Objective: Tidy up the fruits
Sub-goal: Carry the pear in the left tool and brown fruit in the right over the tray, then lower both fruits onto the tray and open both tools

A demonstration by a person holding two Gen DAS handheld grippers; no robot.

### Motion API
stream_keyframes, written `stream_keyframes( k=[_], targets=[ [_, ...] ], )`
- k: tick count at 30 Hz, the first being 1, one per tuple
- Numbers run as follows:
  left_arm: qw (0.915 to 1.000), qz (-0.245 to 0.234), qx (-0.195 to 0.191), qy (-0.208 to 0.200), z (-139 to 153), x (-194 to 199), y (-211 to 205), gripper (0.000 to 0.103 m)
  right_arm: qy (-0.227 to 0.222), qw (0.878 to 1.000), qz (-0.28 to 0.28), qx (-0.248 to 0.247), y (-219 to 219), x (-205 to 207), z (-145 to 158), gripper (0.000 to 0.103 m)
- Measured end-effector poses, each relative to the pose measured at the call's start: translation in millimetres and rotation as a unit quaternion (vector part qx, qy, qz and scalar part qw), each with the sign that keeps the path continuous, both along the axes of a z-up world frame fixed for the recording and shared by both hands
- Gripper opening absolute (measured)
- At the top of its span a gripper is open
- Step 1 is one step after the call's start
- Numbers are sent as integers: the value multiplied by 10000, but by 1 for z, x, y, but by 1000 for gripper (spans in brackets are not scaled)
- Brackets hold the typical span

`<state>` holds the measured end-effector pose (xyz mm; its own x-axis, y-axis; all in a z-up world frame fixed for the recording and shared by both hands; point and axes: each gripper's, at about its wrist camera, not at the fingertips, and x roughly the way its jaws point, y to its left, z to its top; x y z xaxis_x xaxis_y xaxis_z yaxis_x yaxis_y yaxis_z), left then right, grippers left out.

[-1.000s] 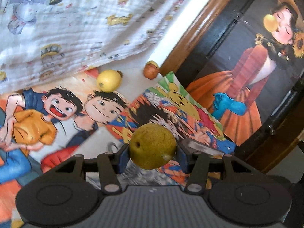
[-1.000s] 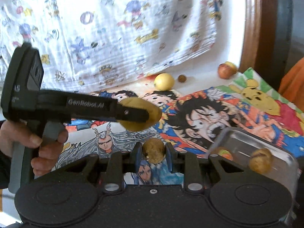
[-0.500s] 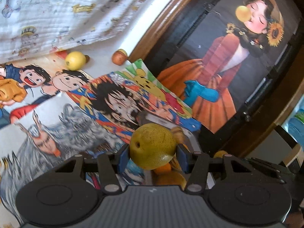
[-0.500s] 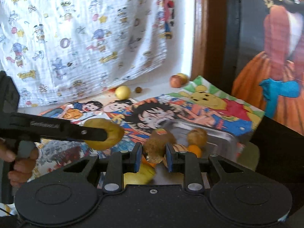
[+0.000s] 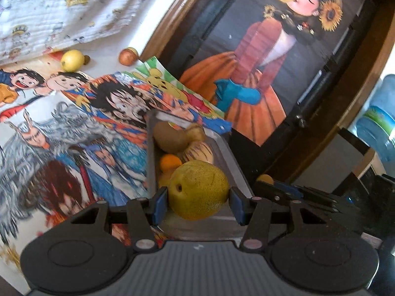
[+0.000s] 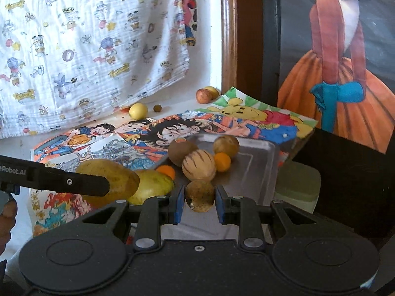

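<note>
My left gripper [image 5: 198, 203] is shut on a yellow-green pear [image 5: 198, 189] and holds it over the near end of a metal tray [image 5: 233, 165]. The tray holds a kiwi [image 5: 170, 137], a striped melon [image 5: 198, 154], an orange [image 5: 169, 162] and other fruit. My right gripper [image 6: 199, 206] is shut on a small brown fruit [image 6: 200, 195] above the tray's [image 6: 256, 165] near edge. The left gripper with its pear [image 6: 108, 181] shows at the left of the right wrist view.
A yellow lemon [image 6: 138, 111], a small brown nut [image 6: 157, 108] and a red apple [image 6: 203, 95] lie at the back by the hanging patterned cloth [image 6: 86, 44]. Cartoon posters [image 6: 222, 123] cover the table. A dark cabinet with a painted figure [image 5: 266, 56] stands at the right.
Both grippers have moved right and forward with their fruit, from over the posters to over the tray. The tray and its fruit now fill the middle of both views.
</note>
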<state>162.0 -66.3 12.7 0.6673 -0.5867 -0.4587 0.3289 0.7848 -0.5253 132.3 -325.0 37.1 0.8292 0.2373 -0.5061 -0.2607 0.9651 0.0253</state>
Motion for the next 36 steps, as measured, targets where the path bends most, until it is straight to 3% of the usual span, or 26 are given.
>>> stream_keyframes(
  k=[8,18,36],
  targets=[
    [9995,-201,95,203,-8,-11,-24,57,-21,9999,-151,46,-14,-13,-15,28],
    [9985,-157,174,498,-17,4,-41,57,44,9999,14,-102,-14,-12,-29,28],
    [9985,-64,44,540,-24,13,-40,57,245,9997,27,34,-6,-6,-43,28]
  ],
)
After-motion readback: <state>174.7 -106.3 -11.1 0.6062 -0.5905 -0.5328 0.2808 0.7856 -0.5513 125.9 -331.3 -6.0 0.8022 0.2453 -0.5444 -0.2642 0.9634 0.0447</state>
